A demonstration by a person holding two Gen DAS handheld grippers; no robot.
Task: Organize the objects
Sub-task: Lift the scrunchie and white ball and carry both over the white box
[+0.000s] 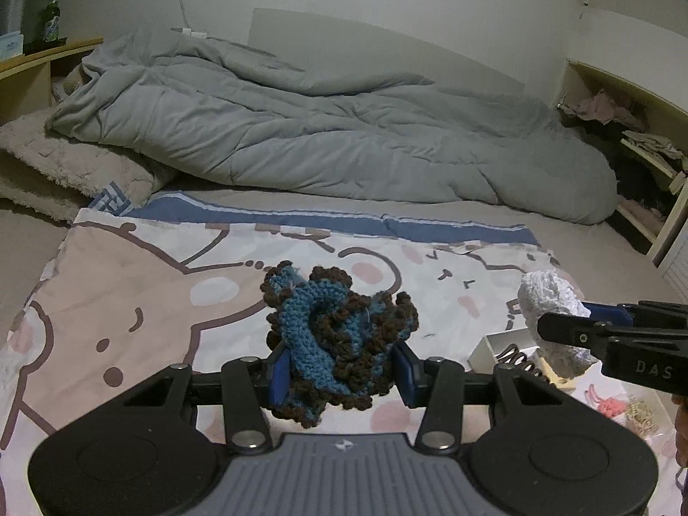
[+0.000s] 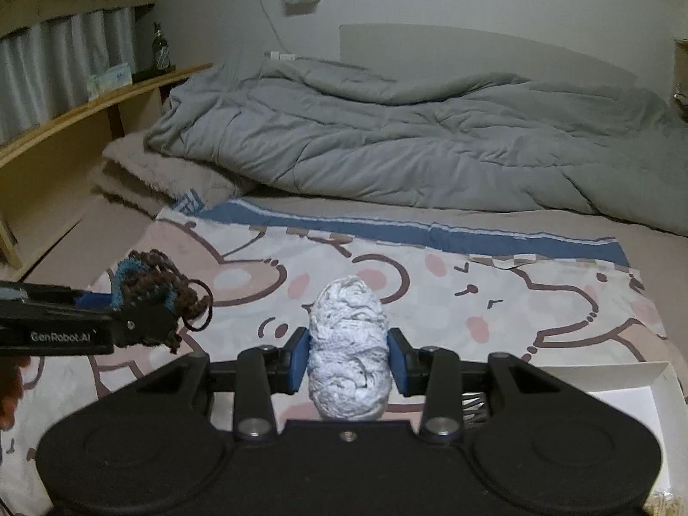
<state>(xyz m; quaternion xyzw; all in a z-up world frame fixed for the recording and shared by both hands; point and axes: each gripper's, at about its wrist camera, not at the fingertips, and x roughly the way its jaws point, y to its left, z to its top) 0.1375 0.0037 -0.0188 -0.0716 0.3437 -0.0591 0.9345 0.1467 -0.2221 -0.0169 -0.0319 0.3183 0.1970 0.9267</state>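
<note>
My left gripper [image 1: 339,372] is shut on a blue and brown knitted scrunchie [image 1: 335,339] and holds it above the cartoon-print sheet [image 1: 129,292]. My right gripper [image 2: 348,365] is shut on a white knitted scrunchie [image 2: 349,352], also held above the sheet. The white scrunchie shows in the left wrist view [image 1: 548,301], at the right. The blue and brown scrunchie shows in the right wrist view [image 2: 150,296], at the left. A white box [image 2: 619,391] lies low at the right, with a dark spiral hair tie [image 1: 518,359] inside.
A rumpled grey duvet [image 1: 322,129] covers the far half of the bed. A beige fleece blanket [image 1: 64,167] lies at the left. A wooden shelf [image 2: 86,120] with a green bottle [image 1: 50,13] runs along the left. Pink and gold hair accessories [image 1: 619,408] lie right of the box.
</note>
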